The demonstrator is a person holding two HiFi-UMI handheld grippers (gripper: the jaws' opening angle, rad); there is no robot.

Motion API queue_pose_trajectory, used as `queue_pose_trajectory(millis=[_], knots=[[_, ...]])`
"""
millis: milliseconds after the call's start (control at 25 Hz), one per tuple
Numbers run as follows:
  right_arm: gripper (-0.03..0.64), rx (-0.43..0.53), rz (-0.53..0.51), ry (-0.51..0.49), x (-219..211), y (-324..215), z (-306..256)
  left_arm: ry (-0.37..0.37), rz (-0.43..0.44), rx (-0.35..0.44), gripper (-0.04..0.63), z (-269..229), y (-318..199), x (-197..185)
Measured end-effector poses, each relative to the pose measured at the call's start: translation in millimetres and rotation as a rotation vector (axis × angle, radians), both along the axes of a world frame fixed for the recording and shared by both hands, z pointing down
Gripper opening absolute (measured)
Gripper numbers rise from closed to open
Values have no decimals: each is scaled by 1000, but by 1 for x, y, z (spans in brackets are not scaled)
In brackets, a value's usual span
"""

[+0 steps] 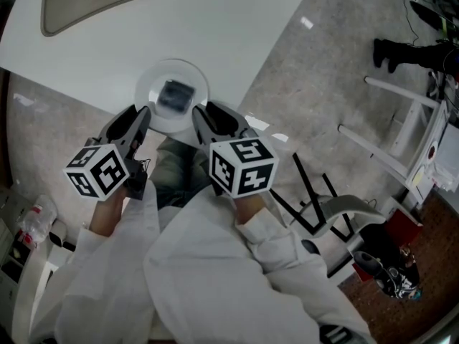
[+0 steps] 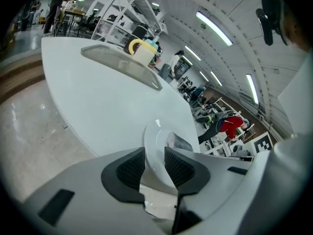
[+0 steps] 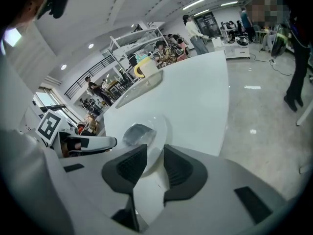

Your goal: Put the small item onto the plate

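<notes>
A white plate [image 1: 154, 84] sits at the near corner of the white table [image 1: 237, 27], its near rim at the table's edge. On it lies the small item [image 1: 175, 95], a grey crinkled packet. My left gripper [image 1: 143, 115] is at the plate's near left rim, my right gripper [image 1: 200, 115] at its near right rim. In the left gripper view the plate's rim [image 2: 155, 153] runs between the two pads [image 2: 133, 166] and the packet [image 2: 179, 142] lies beyond. In the right gripper view the plate [image 3: 159, 131] is likewise pinched, with the packet [image 3: 138, 134] just ahead.
A long shallow grey tray [image 1: 100, 2] lies at the table's far side, with a yellow and white cup [image 2: 142, 52] behind it. Stone floor surrounds the table. A white rack [image 1: 401, 138] and a black-legged chair [image 1: 323, 206] stand to the right.
</notes>
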State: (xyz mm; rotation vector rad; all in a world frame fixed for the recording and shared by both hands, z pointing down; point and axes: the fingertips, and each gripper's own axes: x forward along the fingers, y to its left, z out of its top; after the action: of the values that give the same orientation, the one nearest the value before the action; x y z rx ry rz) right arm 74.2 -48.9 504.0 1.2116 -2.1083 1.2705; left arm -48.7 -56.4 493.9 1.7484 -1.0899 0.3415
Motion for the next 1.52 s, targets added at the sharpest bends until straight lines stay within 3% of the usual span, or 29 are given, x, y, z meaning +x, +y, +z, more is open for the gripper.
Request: queue_pose_trajectory(millis=[400,800,1280,1520], knots=[[87,-6,6,27,-4,-1,2,-26,-25,-18,114,2,1,-9],[83,-27,9,14,-7,-2,-2,-6,-21,-37,114,0,5,-12],[83,43,-17,24,-9,-13,-27,-33,-29,42,110,-26,-2,-15],[83,98,-42,28,-7,-20,-44,-60,-54,79,74,-38,-7,-17]])
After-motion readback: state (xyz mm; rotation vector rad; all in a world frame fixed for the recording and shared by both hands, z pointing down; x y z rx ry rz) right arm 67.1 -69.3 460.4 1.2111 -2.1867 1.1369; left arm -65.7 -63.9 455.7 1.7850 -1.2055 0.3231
